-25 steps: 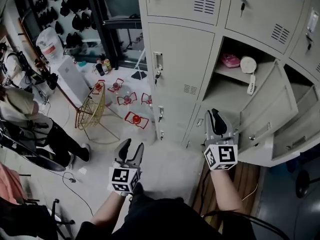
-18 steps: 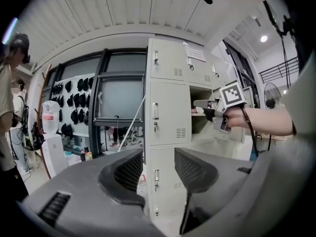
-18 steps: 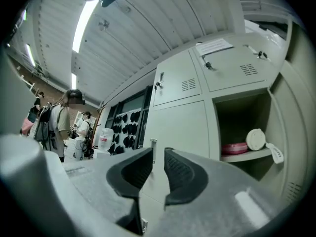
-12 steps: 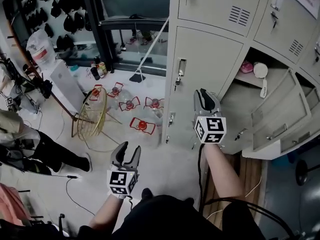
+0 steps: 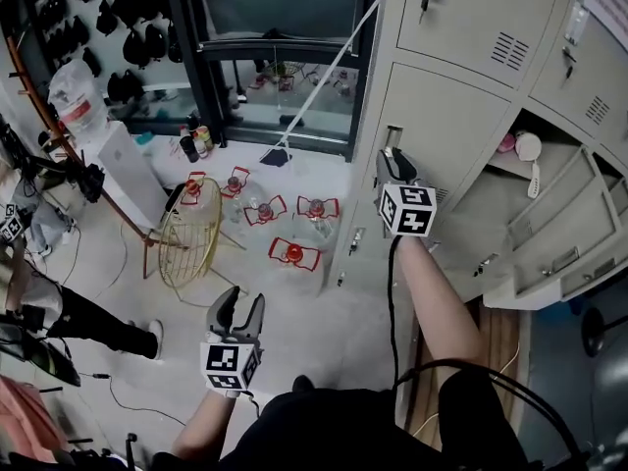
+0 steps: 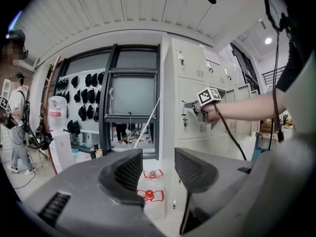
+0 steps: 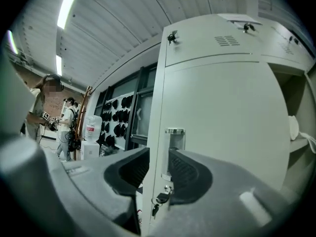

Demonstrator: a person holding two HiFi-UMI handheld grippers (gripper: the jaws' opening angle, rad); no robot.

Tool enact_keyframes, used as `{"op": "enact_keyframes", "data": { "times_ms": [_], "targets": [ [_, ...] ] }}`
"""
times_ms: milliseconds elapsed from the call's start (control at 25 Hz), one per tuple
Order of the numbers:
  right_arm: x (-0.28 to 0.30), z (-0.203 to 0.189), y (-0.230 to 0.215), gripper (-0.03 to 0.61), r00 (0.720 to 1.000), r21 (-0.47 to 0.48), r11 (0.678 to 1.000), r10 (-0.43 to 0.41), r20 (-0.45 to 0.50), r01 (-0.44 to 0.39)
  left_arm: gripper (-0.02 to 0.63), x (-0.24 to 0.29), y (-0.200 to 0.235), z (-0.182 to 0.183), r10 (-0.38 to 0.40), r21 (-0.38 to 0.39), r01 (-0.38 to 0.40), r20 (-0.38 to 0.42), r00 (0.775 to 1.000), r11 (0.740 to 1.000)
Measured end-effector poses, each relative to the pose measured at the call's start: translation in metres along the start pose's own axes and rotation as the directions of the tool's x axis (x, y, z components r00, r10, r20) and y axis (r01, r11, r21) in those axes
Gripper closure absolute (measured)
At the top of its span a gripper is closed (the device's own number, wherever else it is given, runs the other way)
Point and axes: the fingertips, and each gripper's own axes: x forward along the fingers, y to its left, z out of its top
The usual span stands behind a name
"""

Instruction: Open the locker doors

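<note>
At the lockers' left column, the closed middle door faces me, its handle by the left edge. My right tongs have just been spreading; the handle shows between them, unpinched. My left tongs hang spread and empty over the floor.

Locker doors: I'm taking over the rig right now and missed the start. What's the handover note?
Right tongs: open, jaws just widened, straddling the handle-side edge of the closed middle door, level with its handle; not clamped on it.
Left tongs: open, empty, low over the floor.
Done: two doors further right stand open.
Left: the middle door, and the closed top door above it.
</note>
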Motion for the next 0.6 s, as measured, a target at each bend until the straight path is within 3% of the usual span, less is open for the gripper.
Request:
{"op": "enact_keyframes", "data": {
  "times_ms": [320, 600],
  "targets": [
    [0.044, -0.002, -0.003, 0.442, 0.995, 0.023, 0.997, -0.077, -0.062, 0.079, 0.414, -0.013, 0.048, -0.014, 0.039, -0.008, -0.039, -0.015, 0.999, 0.999],
    [0.029, -0.001, 0.006, 0.448, 0.994, 0.057, 0.994, -0.092, -0.059, 0.096, 0.414, -0.016, 0.060, -0.023, 0.014, -0.029, -0.015, -0.022, 1.000, 0.999]
  ]
}}
